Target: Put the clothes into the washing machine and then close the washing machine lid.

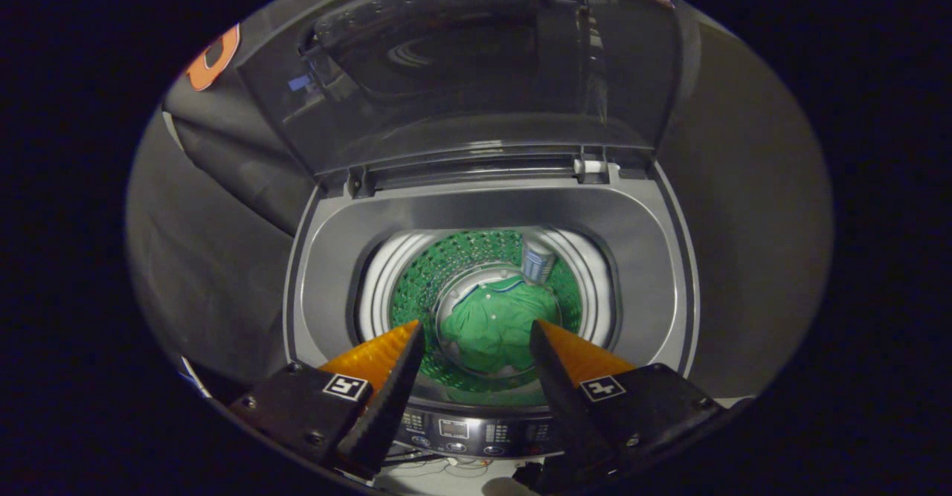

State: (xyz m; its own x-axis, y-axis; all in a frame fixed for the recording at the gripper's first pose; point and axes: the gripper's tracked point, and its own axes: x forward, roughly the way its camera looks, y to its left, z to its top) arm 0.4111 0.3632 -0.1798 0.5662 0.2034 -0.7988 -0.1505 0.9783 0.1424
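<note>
Clothes [492,323], here a green garment with a collar showing, lie crumpled at the bottom of the washing machine [327,273], inside the perforated drum [416,288], beyond and between the tips of the hand-held gripper [476,336]. Its fingers are spread wide and hold nothing, poised above the control panel [465,430] at the machine's near edge. Left of the opening hangs the booth's dark cloth; behind it the lid [476,72] stands raised, a tinted, see-through panel hinged along the back rim. A small patterned fixture [537,262] sits on the drum's far right wall. With the soft cloth seemingly already in, the lid looks like the thing to handle: rigid, light, probably smooth and slippery, so it is best taken at its free top edge and swung down gently.
</note>
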